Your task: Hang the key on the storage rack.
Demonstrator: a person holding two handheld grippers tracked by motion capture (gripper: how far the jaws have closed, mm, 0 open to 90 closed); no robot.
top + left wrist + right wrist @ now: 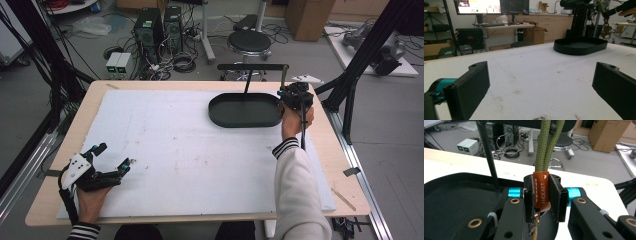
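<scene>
The orange sleeve [541, 192] of an olive cord [548, 145] is clamped upright in the right gripper [544, 197] jaws, above the black tray [245, 111]. The left gripper [114, 159] rests well apart on the counter [175, 150], jaws spread.

Two hand-held grippers, one idle, one gripping

The left hand-held gripper [114, 157] is lying low with jaws spread wide apart; the right hand-held gripper [545, 197] is reaching forward on an outstretched arm, its jaws clamping something between them.

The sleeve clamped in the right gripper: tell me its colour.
Orange-red with white lettering, wrapped around the olive-green rope; the sleeve shows best in the right gripper view.
</scene>
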